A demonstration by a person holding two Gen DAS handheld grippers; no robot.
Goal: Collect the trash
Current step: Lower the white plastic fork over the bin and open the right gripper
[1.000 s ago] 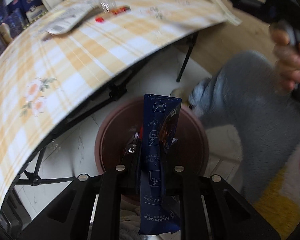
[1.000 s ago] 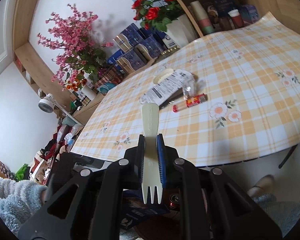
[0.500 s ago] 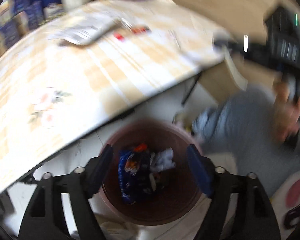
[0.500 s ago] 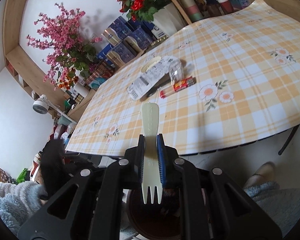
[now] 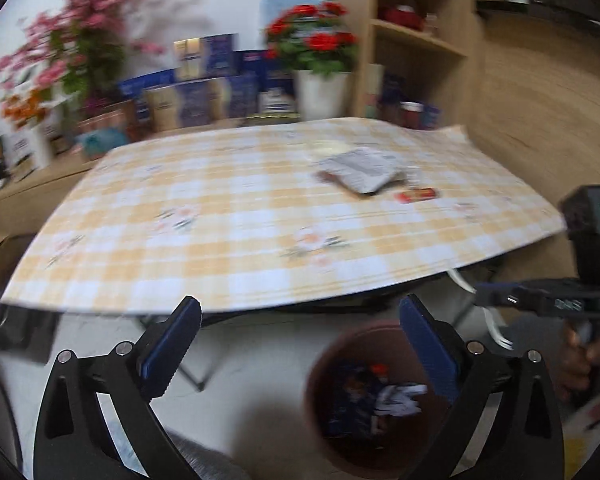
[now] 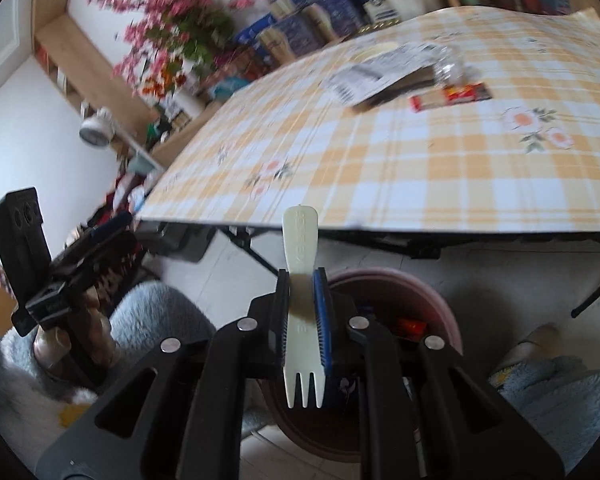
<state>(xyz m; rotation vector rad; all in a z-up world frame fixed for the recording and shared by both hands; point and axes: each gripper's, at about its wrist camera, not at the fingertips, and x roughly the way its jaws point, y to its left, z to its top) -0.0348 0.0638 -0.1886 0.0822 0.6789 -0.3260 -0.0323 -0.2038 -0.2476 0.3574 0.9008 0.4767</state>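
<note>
Fork (image 6: 301, 308) is clamped in my right gripper (image 6: 302, 312), pads pinching it flat-on across the middle of the handle. It's a cream plastic disposable one. I'm holding it over the brown bin (image 6: 440, 300) on the floor, just past the table edge, so a release should drop it straight in. Long axis runs along the gripper's pointing line: rounded handle end sticks out forward past the fingertips, toward the table (image 6: 420, 168); tines point back at the camera. Judging from the view, it leaves the jaws handle-first or flat, either is fine for a bin that wide.

Left gripper (image 5: 296, 344) has just been opening, jaws now spread wide, nothing between them. Left view looks across the table with the bin low on the right; a blue packet (image 5: 352, 400) and white scraps lie inside it.

On the table: a printed wrapper (image 6: 376, 74), a red-and-yellow wrapper (image 6: 452, 96) and a crumpled clear bit (image 6: 450, 66), close together near the far side.
</note>
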